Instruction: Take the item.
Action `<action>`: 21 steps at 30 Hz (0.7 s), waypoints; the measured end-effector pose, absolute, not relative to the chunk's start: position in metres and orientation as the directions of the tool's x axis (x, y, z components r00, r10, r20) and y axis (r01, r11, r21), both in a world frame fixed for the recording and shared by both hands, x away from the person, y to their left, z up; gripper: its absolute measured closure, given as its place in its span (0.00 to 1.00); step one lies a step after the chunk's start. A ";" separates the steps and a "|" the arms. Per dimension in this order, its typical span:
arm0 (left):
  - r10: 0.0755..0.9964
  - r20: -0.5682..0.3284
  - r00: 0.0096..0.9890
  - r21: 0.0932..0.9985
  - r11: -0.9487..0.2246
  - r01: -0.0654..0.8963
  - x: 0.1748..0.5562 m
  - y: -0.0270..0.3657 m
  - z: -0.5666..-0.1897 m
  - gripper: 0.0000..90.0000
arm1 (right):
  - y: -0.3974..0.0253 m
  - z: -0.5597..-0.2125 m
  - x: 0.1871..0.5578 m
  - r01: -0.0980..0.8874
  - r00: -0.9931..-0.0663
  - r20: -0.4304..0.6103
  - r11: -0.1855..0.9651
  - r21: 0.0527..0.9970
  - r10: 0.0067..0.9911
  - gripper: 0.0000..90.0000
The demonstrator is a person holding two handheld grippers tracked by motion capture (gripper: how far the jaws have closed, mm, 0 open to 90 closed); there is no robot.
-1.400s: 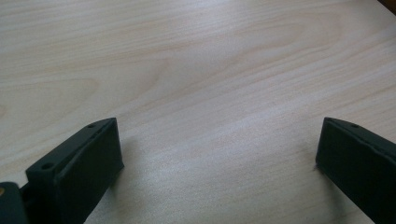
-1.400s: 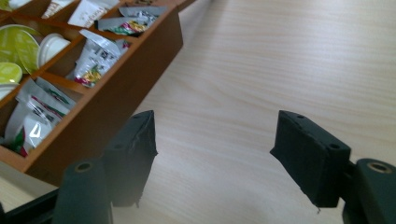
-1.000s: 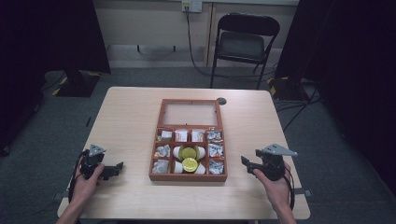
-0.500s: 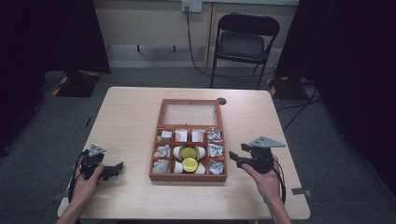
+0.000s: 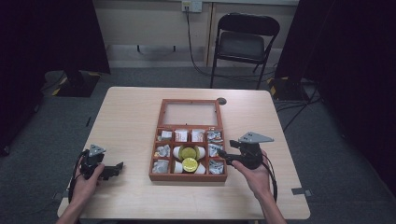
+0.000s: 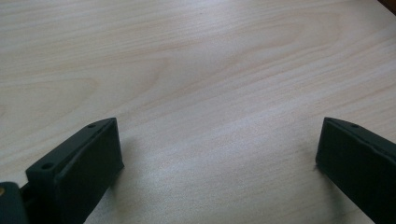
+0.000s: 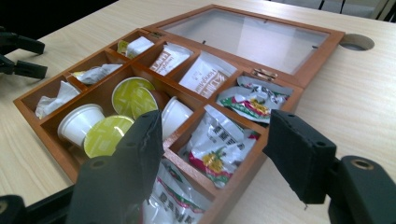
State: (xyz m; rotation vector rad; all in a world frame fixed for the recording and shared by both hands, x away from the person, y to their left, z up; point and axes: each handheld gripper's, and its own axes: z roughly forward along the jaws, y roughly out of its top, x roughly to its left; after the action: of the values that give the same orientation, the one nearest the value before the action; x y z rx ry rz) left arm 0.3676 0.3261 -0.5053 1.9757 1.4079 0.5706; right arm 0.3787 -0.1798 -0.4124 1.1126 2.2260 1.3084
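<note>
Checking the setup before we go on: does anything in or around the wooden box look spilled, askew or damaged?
Nothing is spilled or broken. The wooden box sits square with its lid open flat. Only the pods in the middle compartment lie jumbled, some on their sides. The packets stay in their compartments.

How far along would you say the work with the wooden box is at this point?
Done: the wooden box lies open, lid flat behind. In hand: the right tongs, open, are poised at its right-hand packets, holding nothing. Left: any grasp; the left tongs rest open on the table, apart from the box.
</note>
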 end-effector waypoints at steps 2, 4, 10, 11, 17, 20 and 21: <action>0.943 -0.016 0.333 0.711 -0.223 0.666 0.368 0.326 -0.505 0.00 | -0.177 -0.409 0.380 0.453 -0.648 0.099 0.278 0.847 0.756 0.40; 0.943 -0.016 0.333 0.712 -0.223 0.666 0.368 0.326 -0.505 0.00 | -0.174 -0.407 0.382 0.448 -0.652 0.092 0.284 0.848 0.753 0.40; 0.943 -0.016 0.333 0.712 -0.223 0.666 0.368 0.326 -0.505 0.00 | -0.166 -0.403 0.389 0.440 -0.666 0.085 0.299 0.846 0.741 0.41; 0.943 -0.016 0.333 0.712 -0.223 0.666 0.368 0.326 -0.505 0.00 | -0.164 -0.403 0.390 0.438 -0.668 0.083 0.300 0.847 0.739 0.41; 0.943 -0.016 0.332 0.712 -0.223 0.666 0.368 0.326 -0.505 0.00 | -0.150 -0.404 0.395 0.422 -0.692 0.068 0.326 0.846 0.718 0.44; 0.943 -0.016 0.332 0.712 -0.223 0.666 0.368 0.326 -0.505 0.00 | -0.145 -0.405 0.397 0.418 -0.709 0.060 0.351 0.838 0.703 0.46; 0.943 -0.016 0.333 0.711 -0.223 0.667 0.368 0.326 -0.505 0.00 | -0.143 -0.405 0.398 0.421 -0.715 0.064 0.355 0.835 0.696 0.46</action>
State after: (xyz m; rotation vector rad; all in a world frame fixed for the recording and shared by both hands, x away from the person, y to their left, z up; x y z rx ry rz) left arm 0.3676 0.3261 -0.5053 1.9758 1.4082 0.5698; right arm 0.3977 -0.1432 -0.4053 0.9902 2.3200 1.2940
